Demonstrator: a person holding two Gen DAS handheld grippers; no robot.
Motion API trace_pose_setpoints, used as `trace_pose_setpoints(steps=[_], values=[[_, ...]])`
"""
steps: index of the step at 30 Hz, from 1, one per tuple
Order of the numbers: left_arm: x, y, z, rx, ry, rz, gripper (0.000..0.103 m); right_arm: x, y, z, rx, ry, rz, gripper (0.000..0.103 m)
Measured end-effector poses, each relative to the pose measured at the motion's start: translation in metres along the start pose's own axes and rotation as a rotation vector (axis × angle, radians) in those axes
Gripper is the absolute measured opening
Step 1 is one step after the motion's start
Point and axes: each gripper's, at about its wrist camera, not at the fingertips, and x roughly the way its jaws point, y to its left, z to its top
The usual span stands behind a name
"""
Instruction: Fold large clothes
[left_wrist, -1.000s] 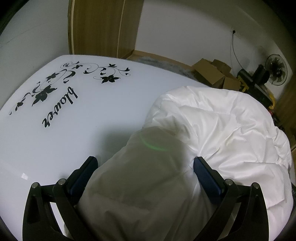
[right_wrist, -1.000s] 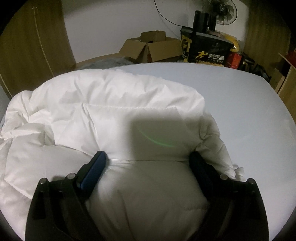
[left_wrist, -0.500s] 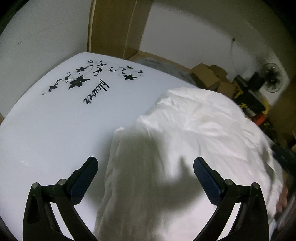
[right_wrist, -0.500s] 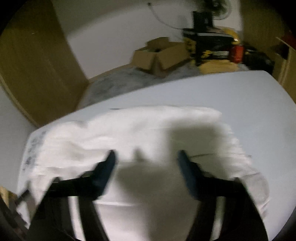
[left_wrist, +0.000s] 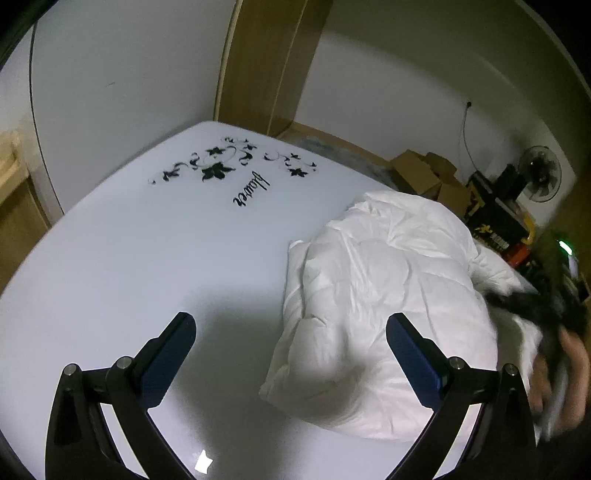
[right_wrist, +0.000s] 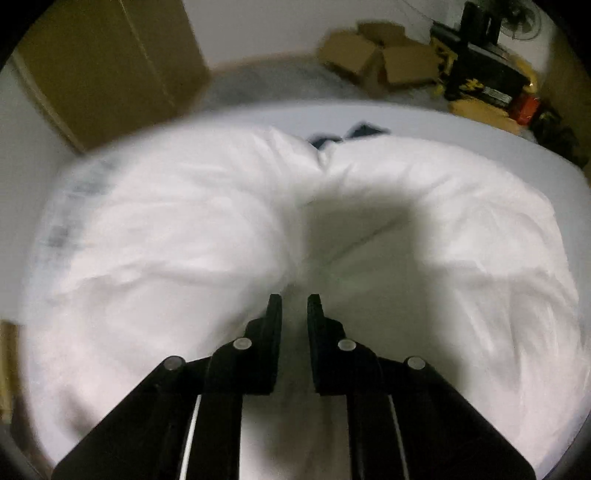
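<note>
A puffy white quilted jacket (left_wrist: 388, 295) lies bunched on the white table (left_wrist: 147, 258), right of centre in the left wrist view. My left gripper (left_wrist: 290, 332) is wide open and empty, raised above the table with the jacket's left edge between its fingers' line of sight. In the blurred right wrist view the jacket (right_wrist: 184, 240) fills the frame. My right gripper (right_wrist: 294, 306) has its jaws nearly together over the cloth; white fabric shows in the narrow gap. The right gripper (left_wrist: 532, 299) and the hand holding it show blurred at the jacket's right side.
The table bears a black flower print with lettering (left_wrist: 236, 173) at its far left. Cardboard boxes (left_wrist: 424, 173), a black-and-yellow crate (left_wrist: 495, 225) and a fan (left_wrist: 539, 177) stand on the floor beyond. A wooden cabinet (right_wrist: 103, 66) stands at the back.
My left gripper has let go of the jacket, lifted and pulled back left. My right gripper has closed from wide open to nearly shut over the jacket, moving fast.
</note>
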Motion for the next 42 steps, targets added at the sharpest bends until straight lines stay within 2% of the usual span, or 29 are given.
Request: trace_pose_setpoints(steps=[1,3,6,8,10,11,12,13,15,17,20,21,24,25,26,27,28,29,30,31,34,37,40,42], values=[[0.003,-0.001,-0.001,0.001,0.007,-0.009,0.103,-0.008,0.001,-0.016,0.000,0.009,0.005,0.014],[0.007,-0.005,-0.003,0.001,0.010,-0.005,0.103,0.013,-0.007,-0.049,0.044,0.089,0.046,0.014],[0.006,-0.011,-0.007,-0.007,0.018,-0.016,0.103,0.024,-0.011,-0.056,0.019,0.055,0.044,0.014],[0.002,-0.014,-0.013,0.003,0.028,-0.044,0.103,0.014,-0.010,-0.060,0.026,0.081,0.048,0.014],[-0.001,-0.014,-0.019,0.013,0.037,-0.044,0.103,-0.015,-0.008,-0.075,0.038,0.060,0.076,0.015],[0.000,-0.013,-0.022,0.012,0.046,-0.042,0.103,-0.027,-0.006,-0.087,0.025,0.038,0.054,0.015],[0.001,-0.013,-0.023,0.009,0.053,-0.041,0.103,-0.024,-0.007,-0.095,0.028,0.053,0.029,0.015],[0.003,-0.013,-0.024,0.007,0.060,-0.040,0.103,-0.012,-0.009,-0.102,0.033,0.084,0.032,0.016],[0.007,-0.016,-0.024,0.006,0.072,-0.036,0.103,0.004,-0.015,-0.107,-0.001,0.061,0.009,0.016],[0.006,-0.018,-0.027,0.010,0.080,-0.045,0.103,-0.005,-0.011,-0.107,0.002,0.066,-0.016,0.016],[0.006,-0.016,-0.032,0.019,0.076,-0.046,0.103,-0.028,-0.003,-0.122,0.002,0.036,0.004,0.018],[0.007,-0.015,-0.034,0.015,0.081,-0.047,0.103,-0.021,0.000,-0.131,-0.012,0.050,-0.030,0.019],[0.022,-0.007,-0.040,-0.037,0.155,-0.071,0.103,-0.001,0.010,-0.132,-0.091,0.022,-0.088,0.019],[0.025,-0.002,-0.044,-0.074,0.189,-0.116,0.103,-0.002,0.010,-0.128,-0.092,0.031,-0.084,0.020],[0.025,0.001,-0.046,-0.096,0.208,-0.153,0.103,-0.006,0.008,-0.126,-0.080,0.049,-0.055,0.023],[0.023,0.004,-0.048,-0.107,0.213,-0.177,0.103,-0.015,0.000,-0.124,-0.041,0.062,0.019,0.028],[0.021,0.009,-0.051,-0.126,0.217,-0.216,0.103,-0.028,-0.011,-0.125,0.013,0.048,0.104,0.039],[0.019,0.014,-0.054,-0.146,0.223,-0.242,0.103,-0.042,-0.019,-0.127,0.046,0.014,0.153,0.054],[0.019,0.021,-0.057,-0.182,0.232,-0.280,0.103,-0.054,-0.026,-0.130,0.062,-0.024,0.167,0.062],[0.020,0.028,-0.060,-0.227,0.241,-0.335,0.103,-0.067,-0.033,-0.133,0.075,-0.071,0.166,0.074],[0.031,0.033,-0.061,-0.292,0.259,-0.421,0.103,-0.084,-0.042,-0.143,0.105,-0.112,0.192,0.077],[0.047,0.035,-0.062,-0.348,0.278,-0.420,0.103,-0.089,-0.054,-0.152,0.157,-0.103,0.240,0.077],[0.063,0.039,-0.064,-0.416,0.294,-0.408,0.103,-0.096,-0.053,-0.162,0.150,-0.113,0.237,0.077],[0.070,0.037,-0.060,-0.422,0.279,-0.421,0.103,-0.098,-0.056,-0.164,0.151,-0.109,0.240,0.077]])
